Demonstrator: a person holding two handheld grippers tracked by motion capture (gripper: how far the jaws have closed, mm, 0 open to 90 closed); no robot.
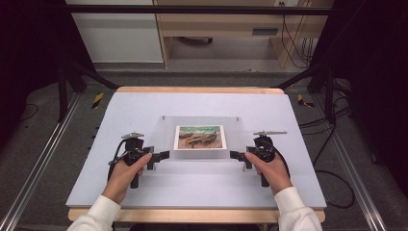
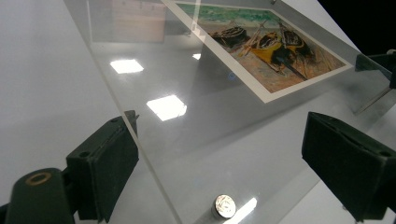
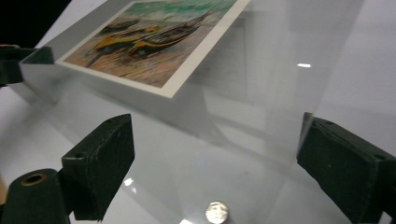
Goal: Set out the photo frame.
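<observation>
Two grippers, one clear frame

Left gripper (image 1: pixel 164 155) and right gripper (image 1: pixel 234 155) both spread, straddling the acrylic frame's (image 1: pixel 166 140) near corners. Stiff, slick, scratch-prone, so pinch the edges.

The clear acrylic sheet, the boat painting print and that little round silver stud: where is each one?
Clear acrylic sheet (image 1: pixel 166 126): high view, bare part left of the print.
Boat painting print (image 1: pixel 200 137): high view, middle of the picture.
Round silver stud (image 2: pixel 224 206): left gripper view, its shiny top face.
</observation>
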